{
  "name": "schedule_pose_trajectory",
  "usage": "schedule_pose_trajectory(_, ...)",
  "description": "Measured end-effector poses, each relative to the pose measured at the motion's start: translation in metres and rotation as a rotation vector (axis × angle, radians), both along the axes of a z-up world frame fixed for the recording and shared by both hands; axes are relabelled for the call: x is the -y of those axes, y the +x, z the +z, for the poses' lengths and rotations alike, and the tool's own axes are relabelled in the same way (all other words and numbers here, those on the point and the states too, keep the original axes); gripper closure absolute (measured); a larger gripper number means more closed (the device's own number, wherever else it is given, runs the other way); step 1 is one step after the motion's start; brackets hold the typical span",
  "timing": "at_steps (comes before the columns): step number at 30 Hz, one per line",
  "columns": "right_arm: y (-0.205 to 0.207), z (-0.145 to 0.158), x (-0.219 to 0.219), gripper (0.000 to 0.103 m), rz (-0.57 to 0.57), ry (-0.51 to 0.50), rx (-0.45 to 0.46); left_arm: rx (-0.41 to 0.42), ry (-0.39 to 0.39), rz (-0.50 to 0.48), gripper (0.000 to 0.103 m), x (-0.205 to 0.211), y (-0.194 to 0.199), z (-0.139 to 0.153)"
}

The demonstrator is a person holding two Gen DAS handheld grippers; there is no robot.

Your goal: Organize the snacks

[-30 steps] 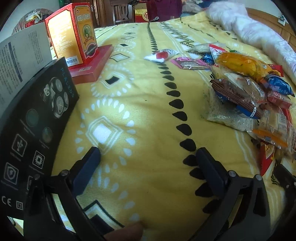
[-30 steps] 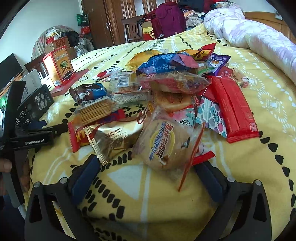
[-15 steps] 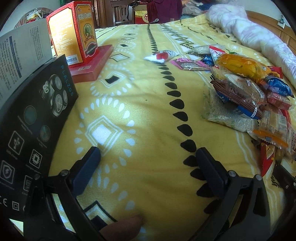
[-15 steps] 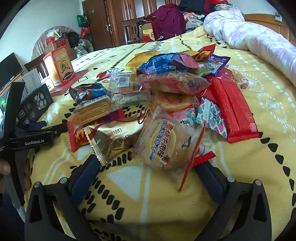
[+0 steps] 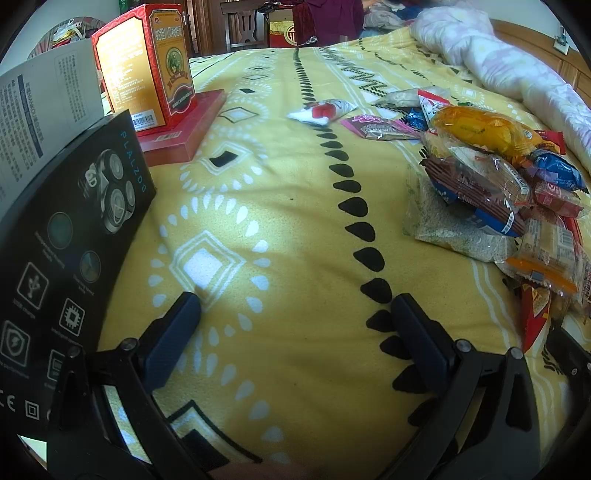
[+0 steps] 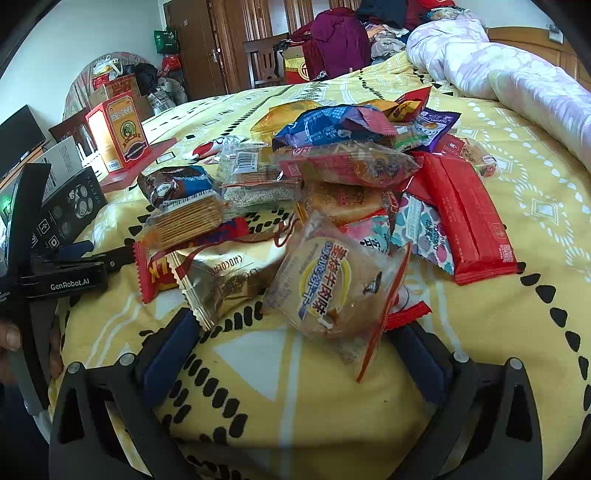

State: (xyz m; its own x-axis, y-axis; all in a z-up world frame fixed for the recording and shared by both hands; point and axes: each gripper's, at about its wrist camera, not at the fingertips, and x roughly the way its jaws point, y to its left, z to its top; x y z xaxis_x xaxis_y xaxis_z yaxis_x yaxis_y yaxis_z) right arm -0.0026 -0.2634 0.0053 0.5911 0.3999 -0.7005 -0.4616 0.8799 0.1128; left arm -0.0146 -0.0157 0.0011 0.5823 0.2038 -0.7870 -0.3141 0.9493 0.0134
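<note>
Barely shifted, both grippers gape; snack pile [image 6: 332, 192] lies loose.

the room is a bedroom with a white wall [image 6: 92, 33] on the left side. a bed with a yellow patterned blanket [image 6: 535, 177] fills most of the view. a pale rolled quilt [image 6: 498, 70] lies along the right edge of the bed, next to a wooden headboard [image 6: 532, 38]. behind the far edge of the bed stand brown wooden doors [image 6: 221, 44] and a wooden chair [image 6: 262, 62]. daylight makes bright patches on the blanket.
</note>
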Motion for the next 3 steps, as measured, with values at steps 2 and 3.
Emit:
schedule_pose_trajectory(2, -0.0001, 0.0001, 0.0002, 0.0, 0.0, -0.001, 0.0, 0.005, -0.001, 0.0, 0.0, -0.0003, -0.0005, 0.0001)
schedule_pose_trajectory(3, -0.0002, 0.0, -0.0001, 0.0, 0.0, 0.0, 0.0, 0.006, -0.002, 0.0, 0.0, -0.0007, -0.0005, 0.0)
